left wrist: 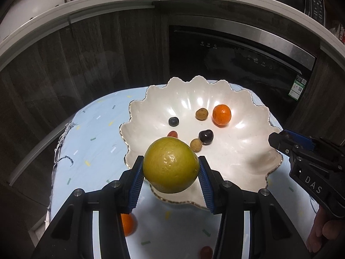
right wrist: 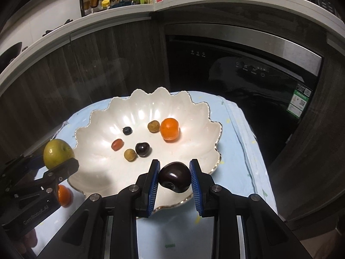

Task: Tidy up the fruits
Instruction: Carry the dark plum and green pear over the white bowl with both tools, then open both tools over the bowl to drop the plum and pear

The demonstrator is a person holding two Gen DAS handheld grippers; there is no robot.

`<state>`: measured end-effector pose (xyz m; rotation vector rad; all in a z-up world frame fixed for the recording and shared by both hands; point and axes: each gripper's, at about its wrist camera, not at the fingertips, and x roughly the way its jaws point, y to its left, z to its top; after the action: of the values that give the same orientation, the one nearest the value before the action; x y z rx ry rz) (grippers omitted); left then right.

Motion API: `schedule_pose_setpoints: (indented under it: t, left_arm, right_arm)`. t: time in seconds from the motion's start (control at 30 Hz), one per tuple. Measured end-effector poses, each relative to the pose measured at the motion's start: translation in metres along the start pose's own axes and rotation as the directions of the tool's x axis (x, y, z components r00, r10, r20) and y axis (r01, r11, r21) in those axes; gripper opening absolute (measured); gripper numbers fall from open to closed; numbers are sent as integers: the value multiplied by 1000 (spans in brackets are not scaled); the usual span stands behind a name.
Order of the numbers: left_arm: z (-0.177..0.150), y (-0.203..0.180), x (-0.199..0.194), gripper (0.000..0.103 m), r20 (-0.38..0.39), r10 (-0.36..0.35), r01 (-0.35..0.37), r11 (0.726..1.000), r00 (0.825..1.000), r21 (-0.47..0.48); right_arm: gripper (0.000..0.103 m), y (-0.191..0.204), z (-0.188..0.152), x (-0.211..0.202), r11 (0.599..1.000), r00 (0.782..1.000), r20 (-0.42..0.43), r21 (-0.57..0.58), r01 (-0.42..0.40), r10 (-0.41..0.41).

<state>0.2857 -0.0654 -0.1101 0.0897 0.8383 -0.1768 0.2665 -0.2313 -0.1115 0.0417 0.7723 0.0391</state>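
Left gripper (left wrist: 171, 170) clamping green apple (left wrist: 171, 165), right gripper (right wrist: 174, 178) clamping dark plum (right wrist: 175, 177), over bowl (right wrist: 97, 172) rim

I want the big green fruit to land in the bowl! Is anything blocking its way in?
Nothing visible blocks it. The left gripper holds the green fruit over the white bowl's near rim. The small fruits inside lie further in, the closest being a red one and a tan one.
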Motion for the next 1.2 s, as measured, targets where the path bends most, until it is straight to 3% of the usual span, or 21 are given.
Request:
schedule_pose_setpoints:
  t: [0.43,0.93,1.1,1.13,1.2]
  left_arm:
    - [3,0,31,48,-57,0,-1,1000,998,-24]
    - [-3,8,39,48,-102,11,-18,998,995,-65]
    - [-2,8,39,48,-102,23,-30,997,995,-68]
    - [-2,8,39,51,-102,23,-30,997,995,-69]
    - [-1,7,35,69,-79,29,-35,997,996,-72]
  right_arm:
    - [30,6,5,29,999,996,-77,-24,-39,37]
    - [32,11,1,39,999,992,-120,-29,-33,29]
    - [68,9,3,36,1000,995,-99,-24,-1,-2]
    - [70,8,4,34,1000,996,-90,-18,7,-9]
    - [76,5,6,32,1000,997,-78,-10,18,-19]
